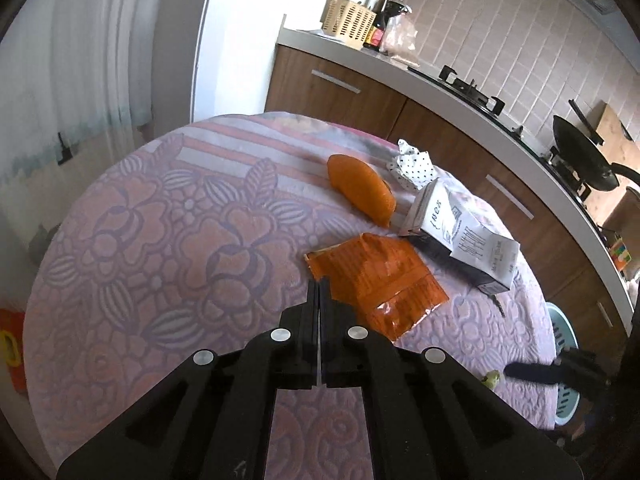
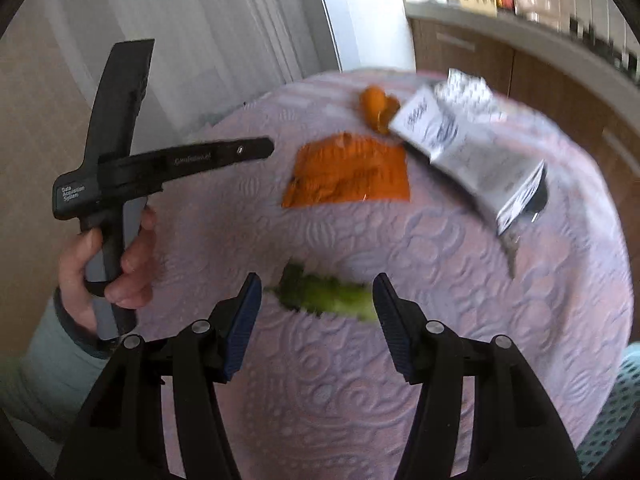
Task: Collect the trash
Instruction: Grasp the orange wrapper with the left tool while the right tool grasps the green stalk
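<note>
Crinkled orange wrapper (image 1: 380, 280) on embossed tablecloth (image 1: 160, 240); left gripper (image 1: 319, 284) clenched (empty), right gripper (image 2: 316, 300) released over green leaf (image 2: 324, 296)

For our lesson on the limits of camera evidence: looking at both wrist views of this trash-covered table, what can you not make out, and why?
- Green scrap, right wrist view: motion blur hides what it is.
- White carton, left wrist view: print too small to read; blurred in the other view.
- Teal basket, left wrist view: cut off by the table edge, contents hidden.
- Left claw: shut; whether it pinches the orange wrapper is unclear.
</note>
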Available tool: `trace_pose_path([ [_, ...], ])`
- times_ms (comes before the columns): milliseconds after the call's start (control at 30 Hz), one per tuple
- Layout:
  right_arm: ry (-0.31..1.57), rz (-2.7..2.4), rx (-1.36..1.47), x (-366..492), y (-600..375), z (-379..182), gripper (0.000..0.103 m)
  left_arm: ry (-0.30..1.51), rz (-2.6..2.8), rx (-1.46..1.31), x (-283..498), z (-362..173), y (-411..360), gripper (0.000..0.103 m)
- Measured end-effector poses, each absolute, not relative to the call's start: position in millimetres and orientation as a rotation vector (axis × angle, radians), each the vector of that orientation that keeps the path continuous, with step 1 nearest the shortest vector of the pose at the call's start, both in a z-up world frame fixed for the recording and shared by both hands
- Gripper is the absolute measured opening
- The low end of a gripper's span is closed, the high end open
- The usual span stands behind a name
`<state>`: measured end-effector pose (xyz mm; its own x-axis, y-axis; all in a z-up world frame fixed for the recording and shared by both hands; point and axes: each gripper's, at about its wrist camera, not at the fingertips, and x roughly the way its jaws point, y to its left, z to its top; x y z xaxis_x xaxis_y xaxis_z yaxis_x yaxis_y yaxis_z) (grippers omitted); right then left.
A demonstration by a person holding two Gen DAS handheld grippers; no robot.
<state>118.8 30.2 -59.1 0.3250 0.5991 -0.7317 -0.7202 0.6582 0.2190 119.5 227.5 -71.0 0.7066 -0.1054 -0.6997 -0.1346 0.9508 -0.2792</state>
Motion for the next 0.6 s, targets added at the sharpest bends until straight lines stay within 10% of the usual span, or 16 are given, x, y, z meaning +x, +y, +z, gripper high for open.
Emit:
trace_pose_path([
  [533,0.815,0.943,-0.626,94,57,-86,0.06,0.78,0.017,-0.297,110,-63,222,0.016],
  [600,0.831,0.949,-0.594,100,59,-86,0.048,0.785,0.009,-0.296,110,-63,219,0.018],
])
